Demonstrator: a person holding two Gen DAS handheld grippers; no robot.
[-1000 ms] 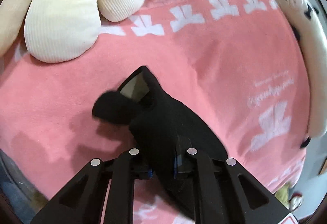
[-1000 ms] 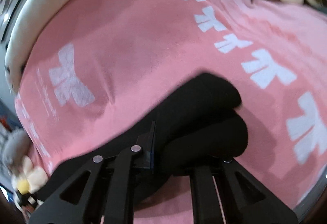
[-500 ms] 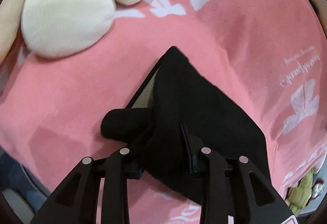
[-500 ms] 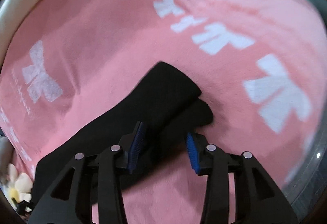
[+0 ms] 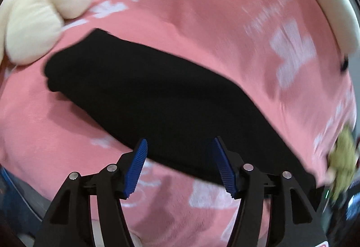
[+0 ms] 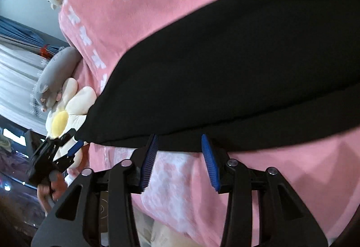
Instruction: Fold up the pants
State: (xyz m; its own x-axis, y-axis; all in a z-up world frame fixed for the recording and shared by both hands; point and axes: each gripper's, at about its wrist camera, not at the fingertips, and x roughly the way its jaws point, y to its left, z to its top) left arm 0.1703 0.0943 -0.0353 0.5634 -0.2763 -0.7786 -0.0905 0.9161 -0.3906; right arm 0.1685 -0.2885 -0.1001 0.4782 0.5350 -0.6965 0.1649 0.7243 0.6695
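Observation:
The black pants [image 5: 157,89] lie folded as a long flat band on the pink blanket [image 5: 202,10]. My left gripper [image 5: 180,139] hovers at their near edge with its jaws opening. Cloth shows behind the gap, but the blue pads [image 5: 136,166] press on nothing. In the right wrist view the pants [image 6: 225,66] run across the frame. My right gripper [image 6: 179,135] stands at their near hem, its jaws also opening, and its pads [image 6: 209,157] are clear of the cloth. The left gripper [image 6: 69,149] shows there too, held by a hand off the pants' left end.
A cream flower plush [image 5: 33,21] with a yellow centre lies by the pants' far end, with a grey plush [image 6: 56,71] next to it. A white plush [image 5: 326,10] lines the blanket's far side. A green plush [image 5: 344,157] sits at the right. The blanket's edge [image 6: 180,213] drops off just under my right gripper.
Both grippers were shut on bunched black cloth, and both have let go and drawn back towards the near edge. The pants now lie flat and spread in a long band.

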